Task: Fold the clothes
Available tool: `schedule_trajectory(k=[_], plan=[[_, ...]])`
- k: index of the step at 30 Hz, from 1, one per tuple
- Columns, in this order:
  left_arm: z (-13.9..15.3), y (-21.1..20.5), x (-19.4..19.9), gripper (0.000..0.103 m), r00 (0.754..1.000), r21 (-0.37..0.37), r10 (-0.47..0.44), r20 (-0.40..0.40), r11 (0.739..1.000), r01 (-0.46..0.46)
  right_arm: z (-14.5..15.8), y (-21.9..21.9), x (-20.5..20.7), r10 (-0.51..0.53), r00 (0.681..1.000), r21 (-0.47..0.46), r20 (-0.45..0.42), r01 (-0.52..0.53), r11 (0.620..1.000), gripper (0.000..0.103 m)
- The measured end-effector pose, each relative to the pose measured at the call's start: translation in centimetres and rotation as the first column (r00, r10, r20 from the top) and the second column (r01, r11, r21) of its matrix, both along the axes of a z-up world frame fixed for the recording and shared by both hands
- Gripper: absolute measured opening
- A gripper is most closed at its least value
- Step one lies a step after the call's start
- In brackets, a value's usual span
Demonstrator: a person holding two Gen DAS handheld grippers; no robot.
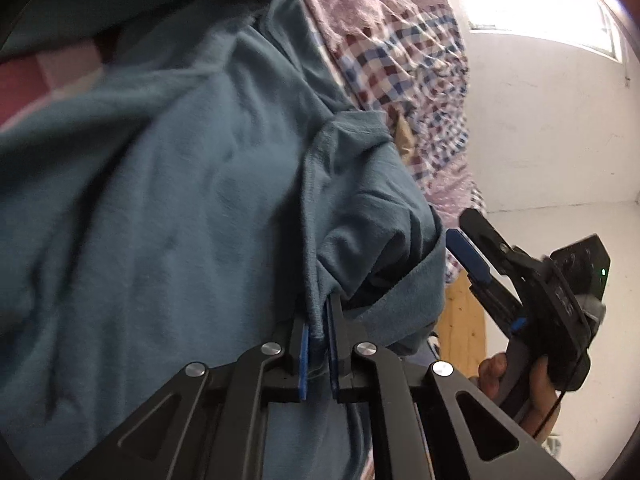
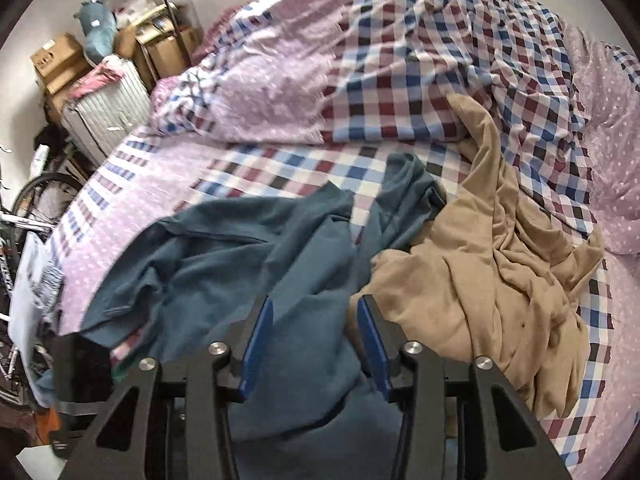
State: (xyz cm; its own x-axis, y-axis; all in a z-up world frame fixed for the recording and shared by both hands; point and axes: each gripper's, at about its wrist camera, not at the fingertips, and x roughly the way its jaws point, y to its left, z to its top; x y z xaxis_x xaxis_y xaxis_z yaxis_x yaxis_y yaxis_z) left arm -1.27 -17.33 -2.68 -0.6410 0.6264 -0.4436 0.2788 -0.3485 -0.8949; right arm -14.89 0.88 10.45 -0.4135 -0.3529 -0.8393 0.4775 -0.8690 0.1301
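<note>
A teal shirt [image 1: 180, 200] hangs bunched in front of the left wrist camera. My left gripper [image 1: 320, 320] is shut on a stitched edge of it, beside a sleeve. In the right wrist view the same teal shirt [image 2: 240, 256] lies crumpled on the bed's near side, and part of it drapes under my right gripper [image 2: 316, 308]. That gripper is open, with cloth showing between its blue pads but not pinched. In the left wrist view a hand [image 1: 516, 380] holds the right gripper [image 1: 466, 228] just right of the sleeve. A tan garment [image 2: 480, 260] lies rumpled against the shirt's right side.
The bed [image 2: 160, 160] has a pink dotted and checked sheet, with a heaped checked duvet [image 2: 380, 60] behind the clothes. To its left stand a ribbed suitcase [image 2: 108, 112], cardboard boxes [image 2: 60, 60] and a bicycle [image 2: 36, 208]. A wooden bed frame [image 1: 464, 320] and a white wall [image 1: 540, 140] lie on the right.
</note>
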Motion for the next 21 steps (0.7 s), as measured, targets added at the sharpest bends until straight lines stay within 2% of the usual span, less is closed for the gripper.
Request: schedule_trajectory(k=[2, 3, 10, 13, 18, 19, 21], plan=[[-0.1, -0.4, 0.0, 0.006, 1.0, -0.002, 0.012, 0.007, 1.0, -0.012, 0.1, 0.2, 0.4, -0.006, 1.0, -0.008, -0.02, 0.006, 1.0, 0.016], [-0.2, -0.5, 0.0, 0.006, 1.0, -0.003, 0.017, 0.01, 1.0, -0.017, 0.2, 0.3, 0.5, -0.009, 1.0, -0.012, -0.03, 0.009, 1.0, 0.0], [-0.2, -1.0, 0.4, 0.006, 1.0, -0.001, 0.024, 0.019, 1.0, -0.024, 0.8, 1.0, 1.8, -0.033, 0.995, -0.046, -0.099, 0.028, 0.999, 0.0], [-0.2, -1.1, 0.6, 0.006, 0.999, -0.004, 0.029, 0.026, 1.0, -0.029, 2.4, 1.5, 3.0, -0.045, 0.991, -0.092, -0.124, 0.033, 0.995, 0.0], [-0.3, -1.3, 0.7, 0.006, 0.999, 0.0, 0.034, 0.035, 0.999, -0.034, 6.9, 2.5, 6.8, -0.026, 0.979, -0.2, -0.2, -0.015, 0.98, 0.0], [-0.3, -1.3, 0.8, 0.006, 0.999, 0.003, 0.035, 0.036, 0.999, -0.036, 7.7, 2.5, 7.8, -0.012, 0.976, -0.209, -0.217, -0.034, 0.977, 0.0], [-0.3, -1.4, 0.8, 0.006, 0.999, 0.004, 0.038, 0.037, 0.999, -0.038, 8.1, 1.8, 9.0, 0.025, 0.973, -0.154, -0.231, -0.062, 0.986, 0.0]])
